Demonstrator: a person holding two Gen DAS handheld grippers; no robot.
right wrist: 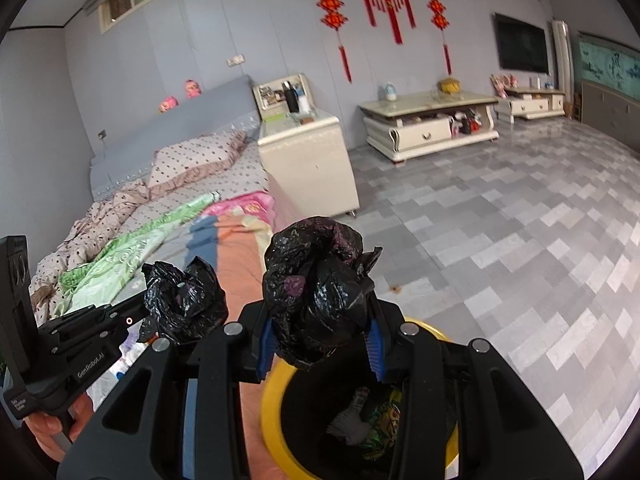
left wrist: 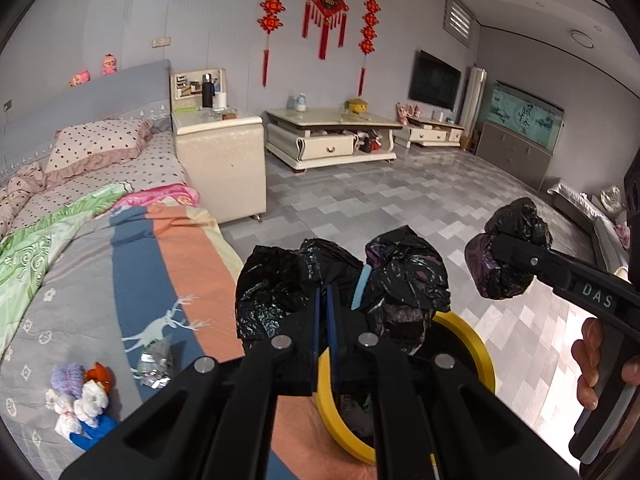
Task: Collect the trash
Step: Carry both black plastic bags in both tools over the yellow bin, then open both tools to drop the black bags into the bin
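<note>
The yellow bin is cut off below, its crumpled contents perhaps wrappers.

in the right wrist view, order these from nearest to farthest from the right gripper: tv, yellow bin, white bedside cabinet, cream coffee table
1. yellow bin, directly below the right gripper
2. white bedside cabinet, ahead, beside the bed
3. cream coffee table, farther, against the back wall
4. tv, farthest, on the wall at right

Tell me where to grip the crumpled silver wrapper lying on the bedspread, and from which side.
Grip the silver wrapper across its raised, crinkled middle, coming from above with the fingers straddling its narrow width. It lies flat on the soft bedspread, so its edges probably offer little to pinch.
</note>
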